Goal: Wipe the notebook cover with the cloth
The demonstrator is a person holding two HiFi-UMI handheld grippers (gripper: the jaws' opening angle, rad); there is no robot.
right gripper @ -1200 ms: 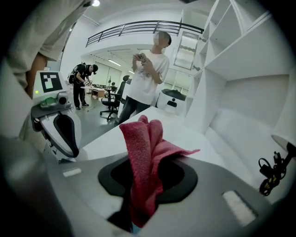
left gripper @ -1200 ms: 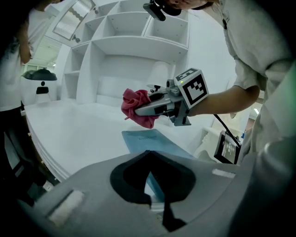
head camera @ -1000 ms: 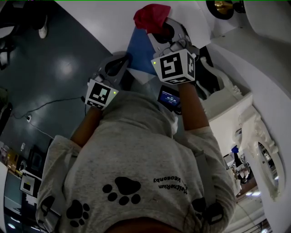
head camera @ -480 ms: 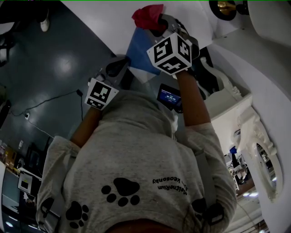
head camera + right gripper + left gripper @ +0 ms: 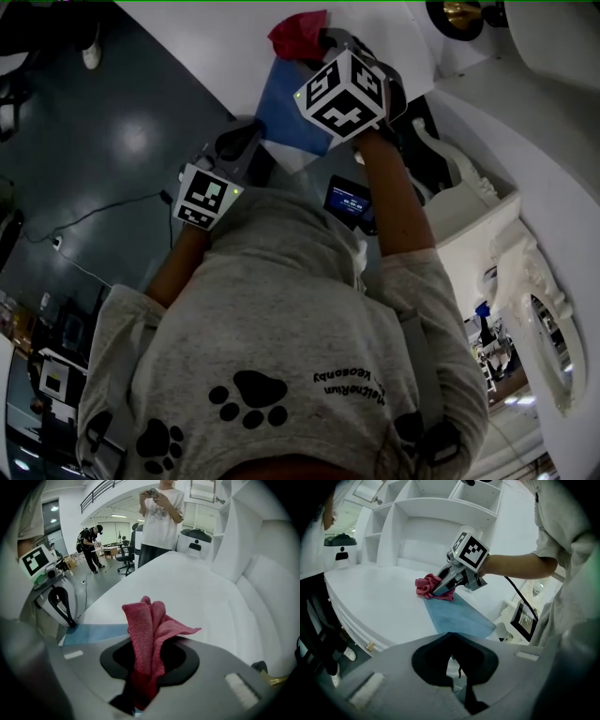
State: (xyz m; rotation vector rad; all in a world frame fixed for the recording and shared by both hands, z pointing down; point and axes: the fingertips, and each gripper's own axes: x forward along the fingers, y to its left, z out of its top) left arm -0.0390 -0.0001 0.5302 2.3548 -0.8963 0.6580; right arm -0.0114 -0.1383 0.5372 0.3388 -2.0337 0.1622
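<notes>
A blue notebook (image 5: 291, 117) (image 5: 459, 616) lies near the edge of the white table (image 5: 370, 602). My right gripper (image 5: 323, 42) (image 5: 149, 643) is shut on a bunched red cloth (image 5: 147, 620) (image 5: 298, 36). It presses the cloth (image 5: 427, 585) down at the notebook's far end, as the left gripper view shows. My left gripper (image 5: 246, 136) (image 5: 450, 634) sits at the notebook's near corner, its jaws closed together on that edge. In the right gripper view the left gripper (image 5: 71, 620) touches the blue corner (image 5: 93, 633).
White shelving (image 5: 436, 522) rises behind the table. A small lit screen (image 5: 349, 202) (image 5: 525, 620) hangs at my right side. A person (image 5: 161, 513) stands at the table's far side, with others and chairs (image 5: 124, 555) beyond. Dark floor (image 5: 112, 122) lies to the left.
My right gripper has slid the red cloth a little left and farther along the notebook, its marker cube tilting. The left gripper has stayed put.
</notes>
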